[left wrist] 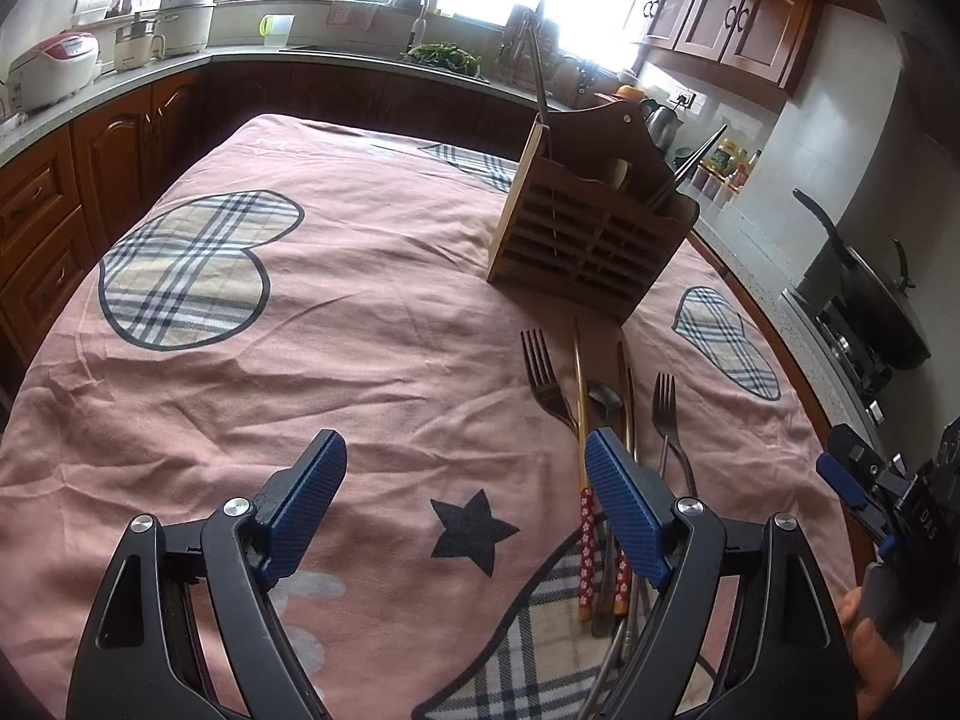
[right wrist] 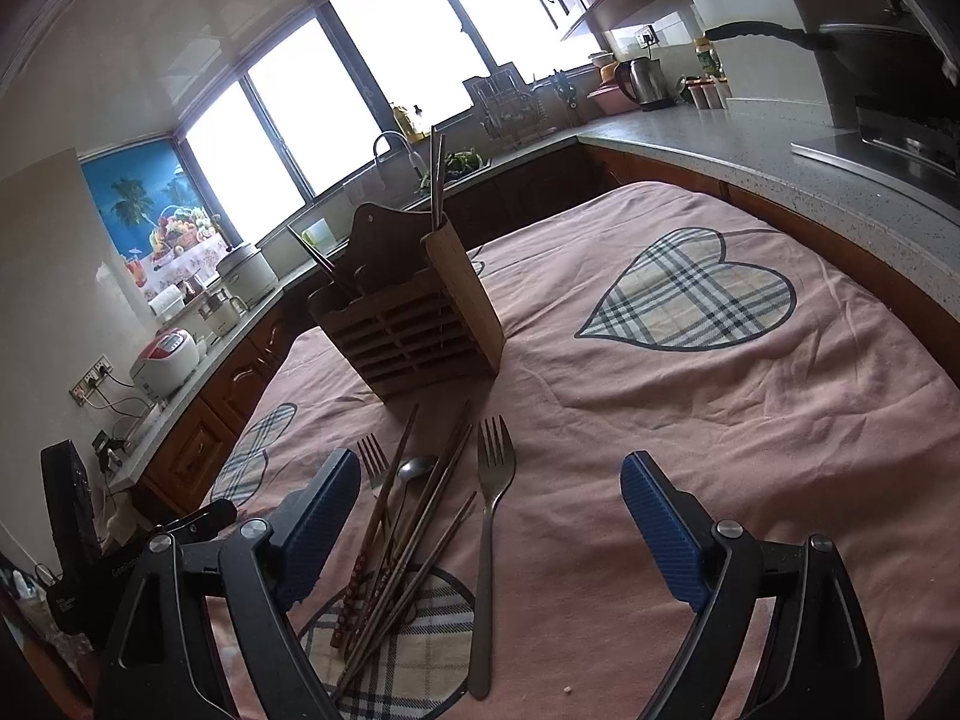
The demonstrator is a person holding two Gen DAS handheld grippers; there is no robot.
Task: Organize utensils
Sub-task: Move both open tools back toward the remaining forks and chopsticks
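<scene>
Grippers come first in both of our views, each with its blue pads spread wide and nothing between them. Our left gripper [left wrist: 465, 468] hangs over the pink cloth [left wrist: 372, 324] that covers the tabletop, above a black star print [left wrist: 471, 531]; its right-hand finger [left wrist: 624, 510] overlaps the pile of utensils in that view, though we cannot tell whether it touches them. Our right gripper [right wrist: 489, 498] hangs over the same pile from the other side, with the pile toward its left-hand finger [right wrist: 318, 516] and bare cloth under the rest of the gap.

Just beyond the fingers lies the pile itself. We see a long fork [right wrist: 489, 540] lying nearly straight toward the camera, the nearest piece to the middle of the right gripper's gap. Left of it are several chopsticks [right wrist: 420, 516] fanned across one another, some with red patterned ends, a spoon [right wrist: 417, 468] among them, and a second fork [right wrist: 372, 459] at the far left, close to the finger. Their handles rest on a plaid patch [right wrist: 414, 630].

Farther along the tabletop stands the wooden utensil holder [right wrist: 414, 324], upright, just past the tips of the pile. Chopsticks [right wrist: 437, 180] already stand in it.

Beyond it we see the kitchen counter [right wrist: 750, 132], with a kettle [right wrist: 645, 81], and bright windows [right wrist: 360, 78].
</scene>
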